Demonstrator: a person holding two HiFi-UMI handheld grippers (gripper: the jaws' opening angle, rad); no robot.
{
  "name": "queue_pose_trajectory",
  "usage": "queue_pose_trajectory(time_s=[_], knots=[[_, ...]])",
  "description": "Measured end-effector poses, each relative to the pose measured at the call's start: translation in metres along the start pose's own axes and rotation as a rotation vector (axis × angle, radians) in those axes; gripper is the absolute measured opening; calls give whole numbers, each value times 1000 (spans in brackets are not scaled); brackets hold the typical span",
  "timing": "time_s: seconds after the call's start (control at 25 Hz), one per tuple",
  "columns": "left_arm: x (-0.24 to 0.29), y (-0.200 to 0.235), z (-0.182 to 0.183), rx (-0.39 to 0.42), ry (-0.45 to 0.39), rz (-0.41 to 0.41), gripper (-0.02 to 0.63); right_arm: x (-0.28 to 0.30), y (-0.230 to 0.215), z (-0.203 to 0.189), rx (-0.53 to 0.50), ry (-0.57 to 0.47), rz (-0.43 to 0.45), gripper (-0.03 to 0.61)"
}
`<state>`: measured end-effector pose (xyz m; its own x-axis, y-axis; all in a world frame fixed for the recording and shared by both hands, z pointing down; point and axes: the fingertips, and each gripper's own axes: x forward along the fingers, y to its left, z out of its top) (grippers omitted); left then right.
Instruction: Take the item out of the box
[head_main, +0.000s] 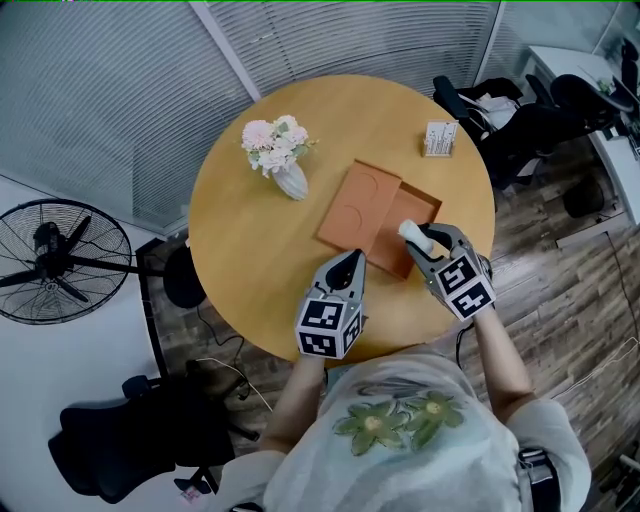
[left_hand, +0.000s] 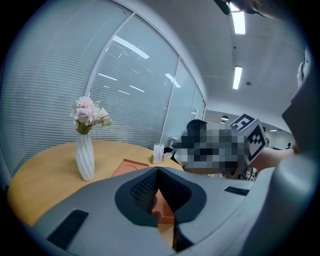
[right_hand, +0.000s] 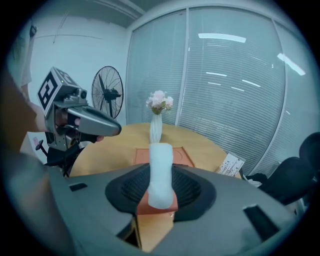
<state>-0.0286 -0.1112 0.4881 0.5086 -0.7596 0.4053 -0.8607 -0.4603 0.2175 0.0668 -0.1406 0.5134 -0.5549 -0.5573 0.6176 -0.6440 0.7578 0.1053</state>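
Observation:
An orange box lies on the round wooden table, its lid slid to the left and the open tray showing at the right. My right gripper hovers over the tray's near end, shut on a white cylindrical item. In the right gripper view the white item stands upright between the pads, with the box below and beyond it. My left gripper sits at the box's near left corner, jaws together with nothing seen between them. Past its tips the orange box shows.
A white vase of pink flowers stands left of the box. A small card stand is near the table's far right edge. A floor fan and a black chair are at the left, more office chairs at the right.

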Motion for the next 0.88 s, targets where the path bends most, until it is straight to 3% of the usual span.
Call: queue_pose_trajectory(time_s=[0.88], knots=[[-6, -7, 8, -6, -25, -5, 0, -38, 19, 42, 178, -315, 43, 137]])
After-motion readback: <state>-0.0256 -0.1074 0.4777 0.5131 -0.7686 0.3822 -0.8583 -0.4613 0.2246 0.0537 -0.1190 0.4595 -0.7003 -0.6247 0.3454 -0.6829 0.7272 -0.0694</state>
